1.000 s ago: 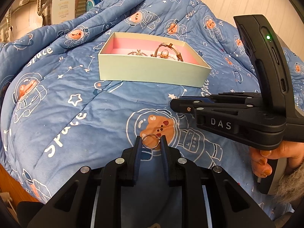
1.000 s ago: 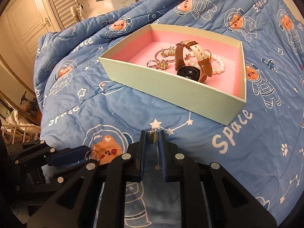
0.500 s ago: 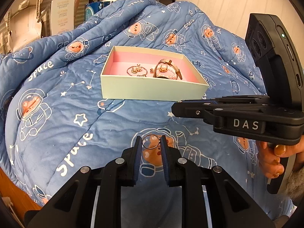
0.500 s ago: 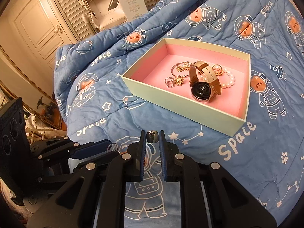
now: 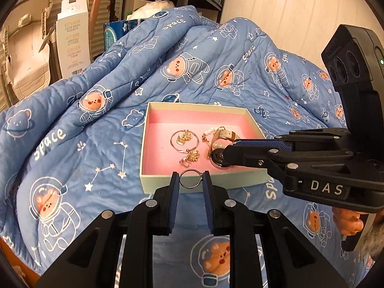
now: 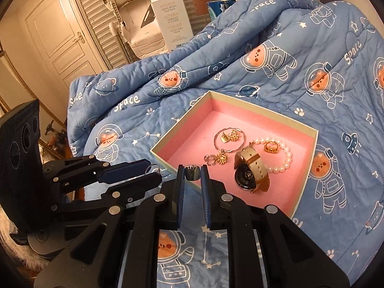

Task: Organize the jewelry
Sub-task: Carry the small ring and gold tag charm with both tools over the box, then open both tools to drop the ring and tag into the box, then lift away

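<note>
In the left wrist view we see our left gripper [image 5: 191, 182] at the lower middle of the frame, its fingers [image 5: 173, 187] closed on a thin gold ring [image 5: 191, 178] that stands on edge between the blue pads, just in front of the near wall of the box [image 5: 168, 184]. In the right wrist view our right gripper [image 6: 193, 173] sits at the lower middle, fingers [image 6: 181, 177] pressed almost together on a small dark ring [image 6: 192, 172] with a silvery top, right at the near corner of the box. The box, pale green outside and pink inside, rests on a blue quilt [image 5: 72, 144] printed with bear astronauts that covers the bed. Inside it lie a watch [image 6: 249, 171] with a brown and cream strap, a pearl bracelet [image 6: 286, 154], a large hoop [image 6: 228, 139] with small gold charms, and a little silver ring with a gold snowflake charm [image 6: 217, 159]. In the left wrist view the right gripper reaches in from the right edge, its tips over the watch, with fingertips of a hand [image 5: 348, 218] under it at the lower right. A white carton [image 6: 171, 12] stands beyond the quilt at the top of the right wrist view.
</note>
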Demonstrator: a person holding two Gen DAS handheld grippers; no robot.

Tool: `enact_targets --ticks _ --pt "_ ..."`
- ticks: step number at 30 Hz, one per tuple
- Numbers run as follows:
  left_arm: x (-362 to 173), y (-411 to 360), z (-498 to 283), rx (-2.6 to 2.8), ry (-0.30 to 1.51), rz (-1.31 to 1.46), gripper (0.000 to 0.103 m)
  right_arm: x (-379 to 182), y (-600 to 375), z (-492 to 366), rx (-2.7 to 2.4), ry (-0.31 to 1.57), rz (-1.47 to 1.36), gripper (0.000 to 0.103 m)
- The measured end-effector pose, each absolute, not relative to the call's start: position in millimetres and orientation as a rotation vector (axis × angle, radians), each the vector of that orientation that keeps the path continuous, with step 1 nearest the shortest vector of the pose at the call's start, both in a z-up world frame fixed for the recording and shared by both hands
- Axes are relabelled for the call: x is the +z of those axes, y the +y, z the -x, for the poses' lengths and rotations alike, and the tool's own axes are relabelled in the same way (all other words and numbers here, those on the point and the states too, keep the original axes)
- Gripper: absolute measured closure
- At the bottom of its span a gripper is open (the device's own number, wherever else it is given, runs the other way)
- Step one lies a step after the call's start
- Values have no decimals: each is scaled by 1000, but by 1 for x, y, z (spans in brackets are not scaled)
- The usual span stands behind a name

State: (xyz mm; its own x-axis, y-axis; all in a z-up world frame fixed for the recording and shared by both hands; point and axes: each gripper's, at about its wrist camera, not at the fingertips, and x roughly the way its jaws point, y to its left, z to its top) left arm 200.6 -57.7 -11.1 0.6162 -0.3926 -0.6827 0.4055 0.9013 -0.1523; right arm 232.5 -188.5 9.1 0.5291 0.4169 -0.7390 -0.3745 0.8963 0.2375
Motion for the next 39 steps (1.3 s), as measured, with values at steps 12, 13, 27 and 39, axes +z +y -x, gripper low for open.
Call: enact_targets --ticks 12,13,27,39 --pt "-18 -74 -261 -442 864 -50 84 5 -191 -292 397 949 -6 89" --pt "-19 -75 -265 -443 874 -50 84 4 -192 -297 389 956 -2 89" --pt "-42 -102 -304 -461 988 -173 84 -27 -206 -359 337 1137 -75 89" --pt "-53 -111 -314 -463 1036 -205 84 -50 -208 -379 266 1209 -34 89"
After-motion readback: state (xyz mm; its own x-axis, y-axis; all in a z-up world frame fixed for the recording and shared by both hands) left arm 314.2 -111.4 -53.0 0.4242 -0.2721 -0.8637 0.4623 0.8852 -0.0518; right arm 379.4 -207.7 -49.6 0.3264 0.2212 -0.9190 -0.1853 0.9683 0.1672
